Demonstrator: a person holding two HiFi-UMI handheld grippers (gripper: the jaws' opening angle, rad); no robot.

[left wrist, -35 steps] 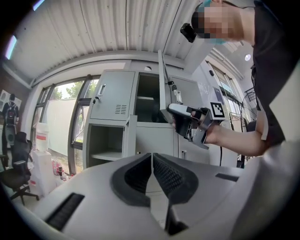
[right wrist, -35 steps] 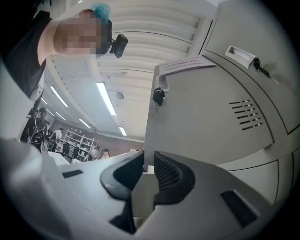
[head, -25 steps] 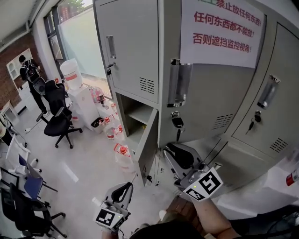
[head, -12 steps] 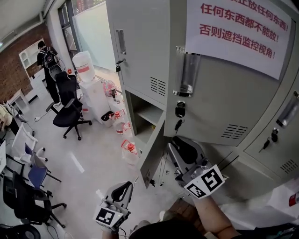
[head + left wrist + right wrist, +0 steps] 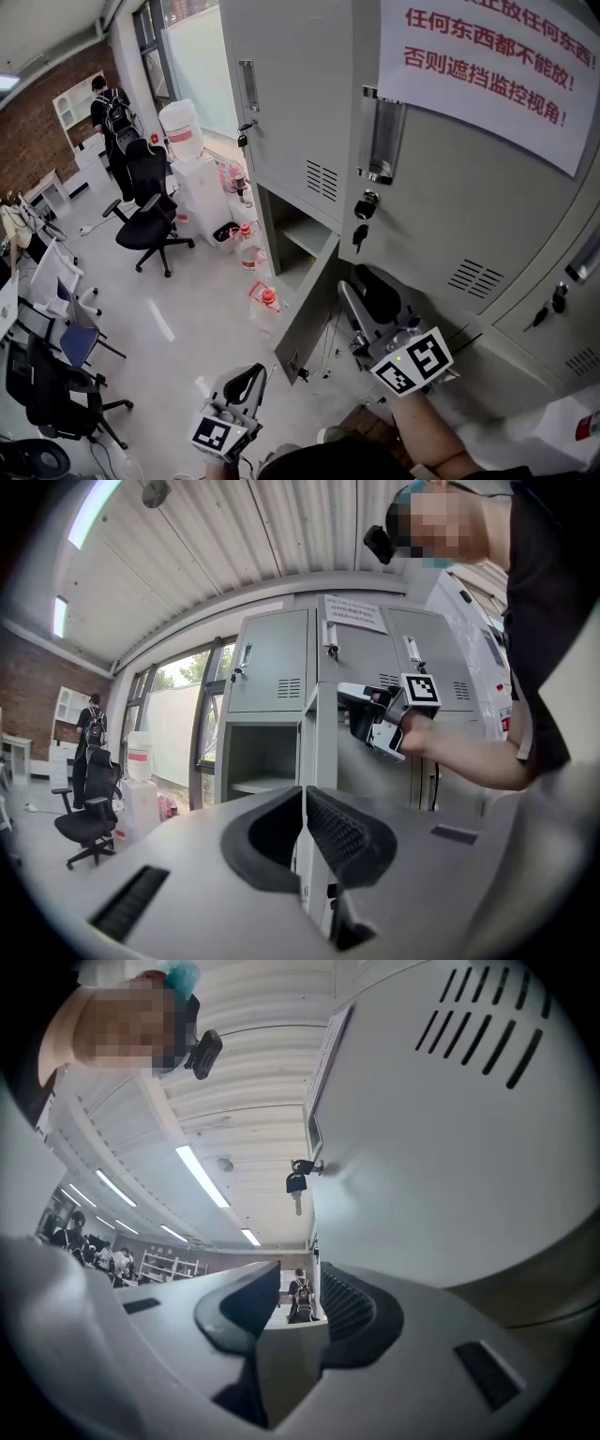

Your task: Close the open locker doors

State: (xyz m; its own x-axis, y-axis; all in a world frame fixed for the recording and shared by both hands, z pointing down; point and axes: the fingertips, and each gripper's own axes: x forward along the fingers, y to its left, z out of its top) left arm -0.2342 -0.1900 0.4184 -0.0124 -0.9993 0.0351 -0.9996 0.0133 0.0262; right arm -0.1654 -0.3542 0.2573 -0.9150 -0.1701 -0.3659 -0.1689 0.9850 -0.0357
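Locker door point(image 5: 306, 314): lower one, ajar. Right gripper point(image 5: 362, 294): near the door, jaws just opened further, apart, nothing between. Left gripper point(image 5: 247, 382): low, jaws together, empty.

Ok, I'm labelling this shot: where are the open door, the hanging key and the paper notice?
open door point(image 5: 305, 319): head view, on its flat panel.
hanging key point(image 5: 359, 236): head view, on the key's dark head.
paper notice point(image 5: 487, 70): head view, mid-sheet.

We log pale grey lockers point(image 5: 281, 84), a white notice point(image 5: 487, 56) with red characters, a black office chair point(image 5: 150, 220), a red brick wall point(image 5: 37, 131) and a whitish floor point(image 5: 187, 309).
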